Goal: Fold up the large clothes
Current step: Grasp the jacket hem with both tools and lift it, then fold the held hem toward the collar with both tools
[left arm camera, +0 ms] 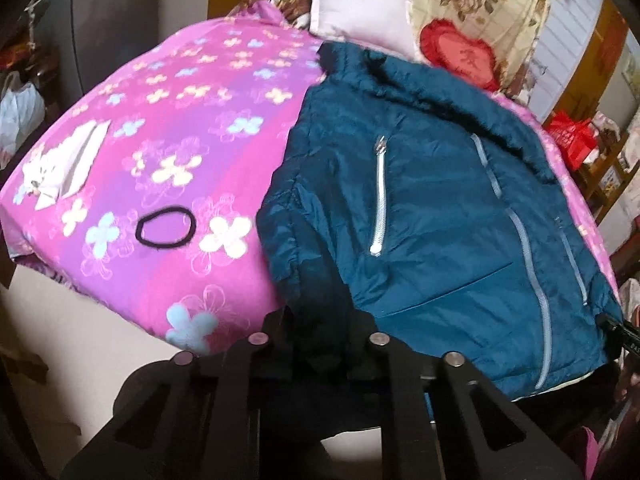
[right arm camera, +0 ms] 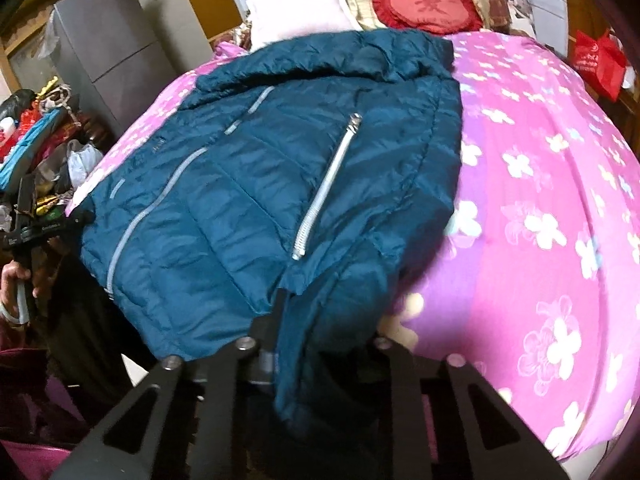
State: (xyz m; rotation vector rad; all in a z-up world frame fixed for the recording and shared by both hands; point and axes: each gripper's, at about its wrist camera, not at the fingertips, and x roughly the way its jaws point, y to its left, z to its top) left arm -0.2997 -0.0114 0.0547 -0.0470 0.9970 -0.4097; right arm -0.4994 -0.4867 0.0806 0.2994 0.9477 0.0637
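Hand-held grippers (left arm camera: 316, 340) (right arm camera: 288, 320) pinch jacket (left arm camera: 440, 208); pink floral bedspread (left arm camera: 180, 120).

A teal jacket (left arm camera: 432, 208) covers the middle of the pink flowered bedspread (left arm camera: 168, 128). To one side of the jacket, a black hair tie (left arm camera: 163, 227) and white folded cloth (left arm camera: 64, 168) interrupt open bedspread; beyond its collar, a white pillow (left arm camera: 356, 8) and red heart cushion (left arm camera: 460, 50) block the way.

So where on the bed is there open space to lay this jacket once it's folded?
Free: the pink floral bedspread right of the teal jacket, and the stretch between jacket and black hair tie. Crowded: white paper items at the far left edge, pillows at the head.
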